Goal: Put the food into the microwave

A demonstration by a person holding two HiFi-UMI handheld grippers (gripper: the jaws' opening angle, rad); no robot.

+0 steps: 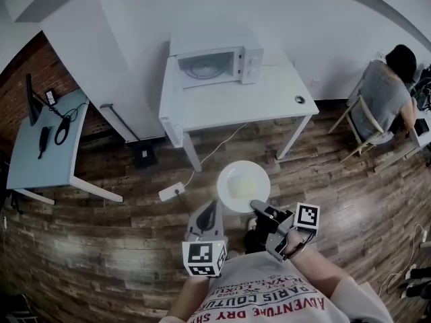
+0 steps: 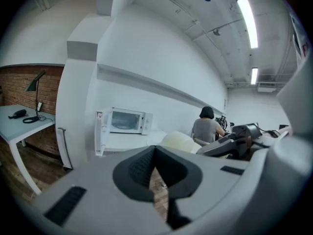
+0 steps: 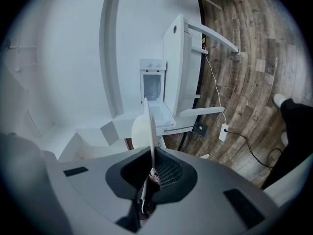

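A white plate (image 1: 242, 184) with pale food on it hangs over the wooden floor, and my right gripper (image 1: 256, 206) is shut on its near rim. In the right gripper view the plate (image 3: 148, 126) shows edge-on, clamped between the jaws. My left gripper (image 1: 210, 207) floats just left of the plate, shut and holding nothing; in its own view the left gripper (image 2: 155, 153) points at the table. The white microwave (image 1: 214, 62) stands on the white table (image 1: 269, 103) ahead, its door open at the left and the cavity showing. It also appears as the microwave (image 2: 128, 121) and the microwave (image 3: 152, 89).
A person (image 1: 387, 93) sits on a chair at the far right. A light blue desk (image 1: 47, 140) with a lamp and cables stands at the left. A power strip (image 1: 172, 192) and its cable lie on the floor before the table. A small round object (image 1: 300, 99) sits on the table's right corner.
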